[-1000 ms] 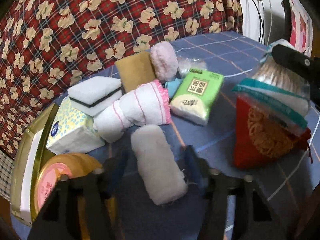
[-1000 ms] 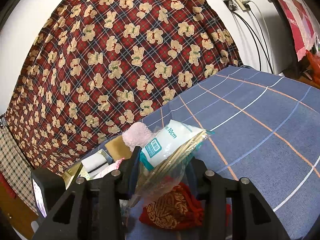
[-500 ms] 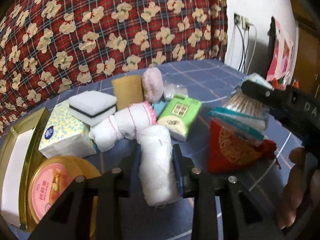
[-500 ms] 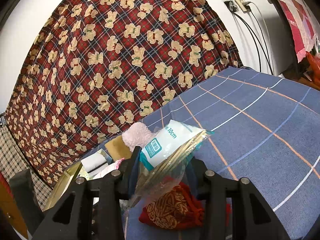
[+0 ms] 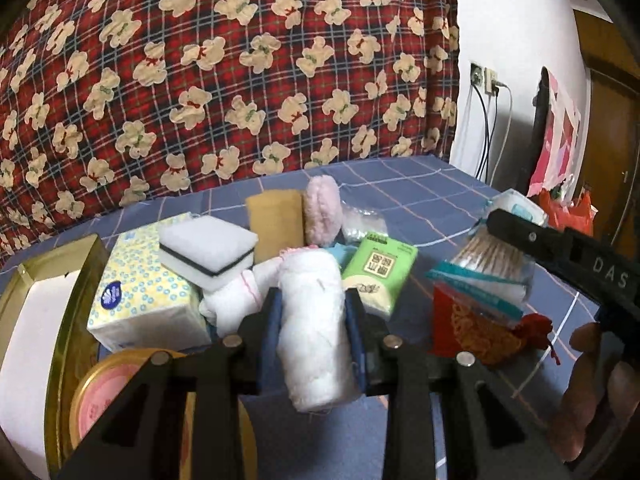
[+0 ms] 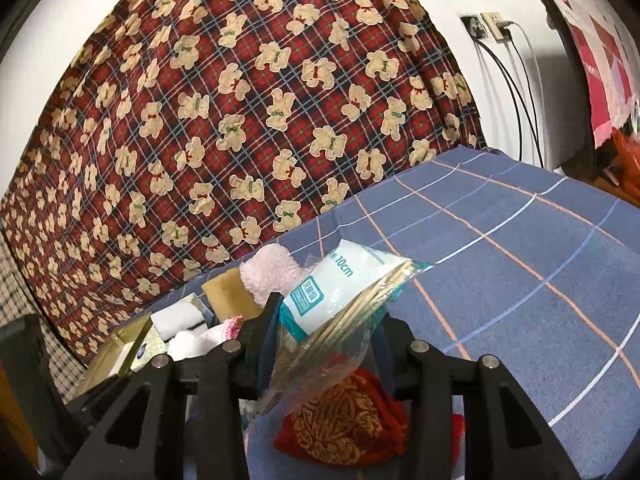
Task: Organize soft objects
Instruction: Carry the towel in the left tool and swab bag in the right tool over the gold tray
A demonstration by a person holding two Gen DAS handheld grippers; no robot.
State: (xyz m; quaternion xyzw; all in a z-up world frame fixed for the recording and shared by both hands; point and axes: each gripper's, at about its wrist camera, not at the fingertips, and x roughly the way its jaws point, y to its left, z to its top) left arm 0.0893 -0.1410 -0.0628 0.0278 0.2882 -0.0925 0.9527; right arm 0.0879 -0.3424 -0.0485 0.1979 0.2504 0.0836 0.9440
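My left gripper [image 5: 314, 304] is shut on a rolled white towel [image 5: 314, 332], lifted off the blue checked cloth. Behind it lie a white roll with pink trim [image 5: 244, 292], a black-and-white sponge [image 5: 206, 250], a tan sponge [image 5: 274, 226], a pink puff [image 5: 322, 210] and a green tissue pack [image 5: 378, 270]. My right gripper [image 6: 324, 332] is shut on a clear bag of cotton swabs [image 6: 340, 308], held over a red and gold pouch [image 6: 344, 420]. The same bag [image 5: 486, 268] and pouch [image 5: 476, 330] show at the right in the left wrist view.
A yellow tissue box [image 5: 140, 292] sits at the left beside a gold tin [image 5: 60, 280] and a round gold lid [image 5: 104, 396]. A bear-print plaid cover [image 6: 240, 120] rises behind. Blue checked cloth [image 6: 520, 280] stretches right. Wall cables [image 6: 516, 100] hang at the back.
The left gripper closed on the white rolled towel and lifted it off the cloth, tilting its view up. The right gripper held still with the swab bag.
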